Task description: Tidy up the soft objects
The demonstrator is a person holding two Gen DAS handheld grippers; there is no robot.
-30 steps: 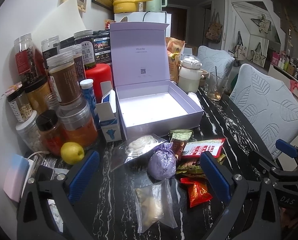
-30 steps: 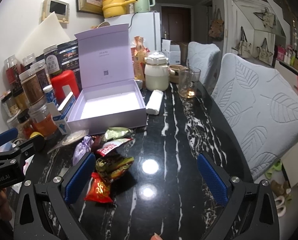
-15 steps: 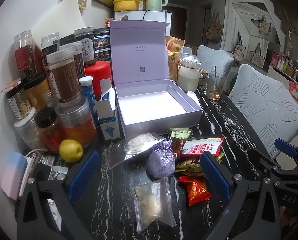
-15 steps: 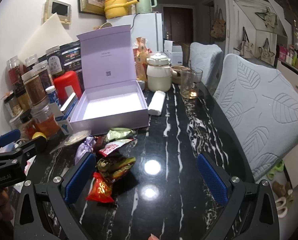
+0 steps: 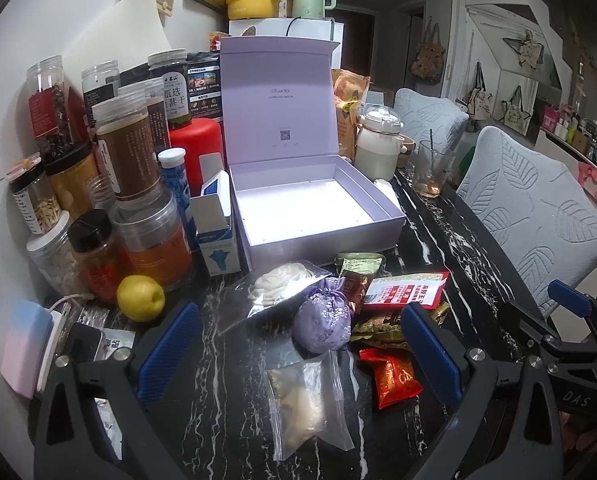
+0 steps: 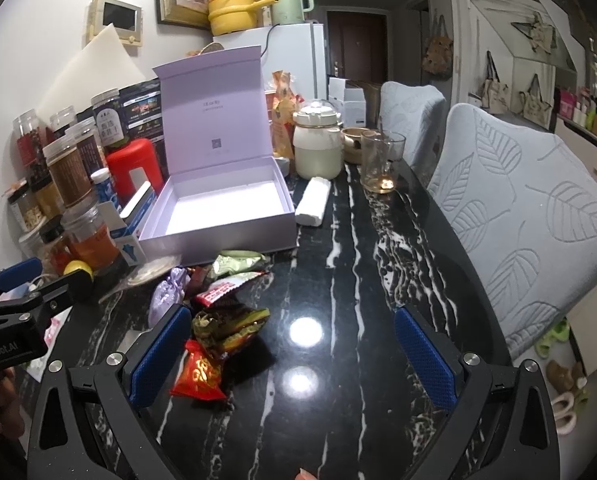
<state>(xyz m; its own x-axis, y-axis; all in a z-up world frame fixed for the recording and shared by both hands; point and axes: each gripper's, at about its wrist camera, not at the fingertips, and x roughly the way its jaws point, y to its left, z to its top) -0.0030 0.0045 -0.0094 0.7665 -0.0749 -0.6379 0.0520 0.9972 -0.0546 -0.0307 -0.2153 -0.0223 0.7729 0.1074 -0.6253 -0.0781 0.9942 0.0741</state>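
Note:
An empty lilac box stands on the black marble table with its lid up. In front of it lies a pile of soft things: a purple fabric sachet, a clear bag of white noodles, a zip bag with pale contents, and red and green snack packets. My left gripper hangs open just short of the sachet and zip bag. My right gripper is open over bare table, its left finger beside the packets.
Jars and bottles, a small carton and a lemon crowd the table's left side. Behind the box stand a white jar and a glass. Padded chairs line the right edge. A white roll lies right of the box.
Both grippers have crept slightly forward and lower toward the pile. Nothing on the table has moved, and both pairs of jaws have stayed open.

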